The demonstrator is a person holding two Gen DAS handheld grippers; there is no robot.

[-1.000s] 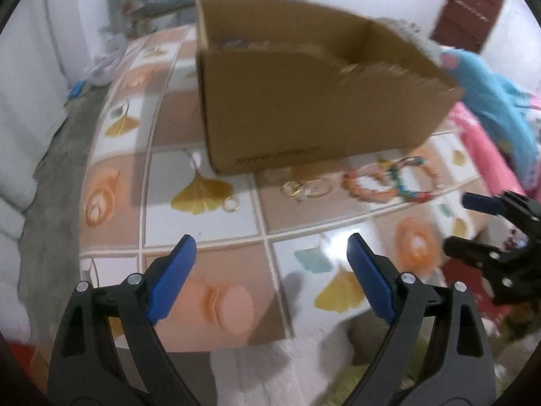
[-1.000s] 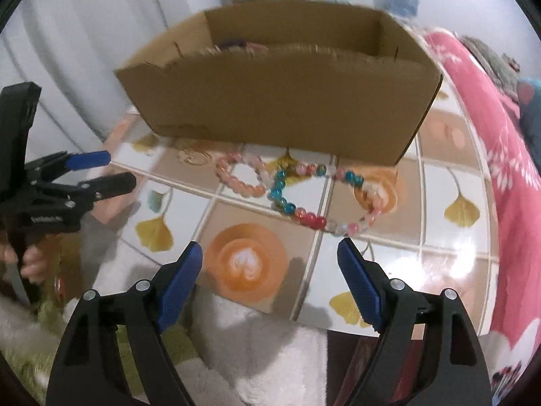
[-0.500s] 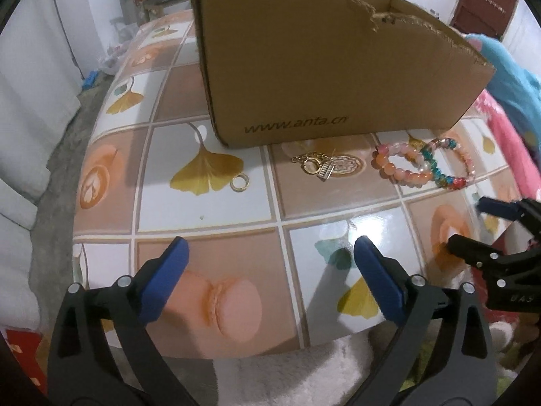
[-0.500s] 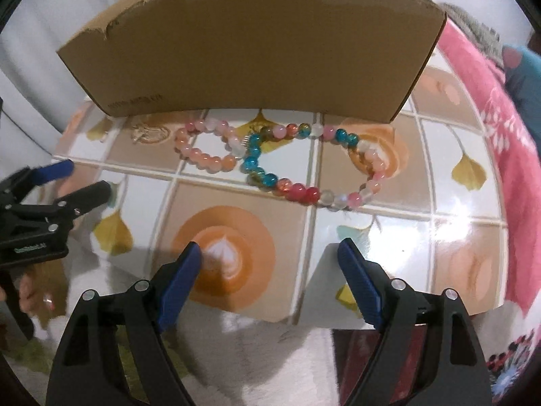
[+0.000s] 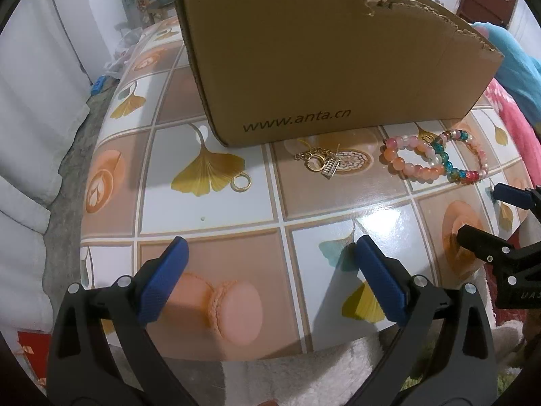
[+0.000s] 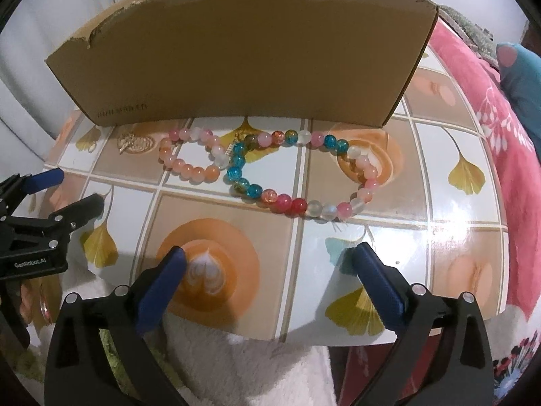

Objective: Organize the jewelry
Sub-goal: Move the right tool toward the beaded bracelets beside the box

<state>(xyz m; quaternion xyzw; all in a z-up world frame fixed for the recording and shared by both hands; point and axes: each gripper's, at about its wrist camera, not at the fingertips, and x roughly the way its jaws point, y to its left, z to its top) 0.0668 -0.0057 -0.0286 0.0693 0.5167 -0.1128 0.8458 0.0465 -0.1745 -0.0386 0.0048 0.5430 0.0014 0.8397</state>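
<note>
Jewelry lies loose on your tiled counter (image 5: 216,230), mid-frame below the brown cardboard box (image 5: 324,54), whose inside you cannot see: a gold ring (image 5: 241,181), a gold chain charm (image 5: 319,163), a peach bead bracelet (image 6: 191,155) touching a multicoloured bead bracelet (image 6: 301,176). Your left tool (image 5: 270,264) is released, empty. Your right tool (image 6: 270,264) has just been spreading, nothing between its blue pads (image 6: 159,291).

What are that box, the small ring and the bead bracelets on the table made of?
Box: plain brown cardboard, matte, with a torn, ragged top edge. Ring: looks like gold-toned metal, shiny. Bracelets: glossy round beads, some translucent, so glass or plastic; I cannot tell which.
</note>
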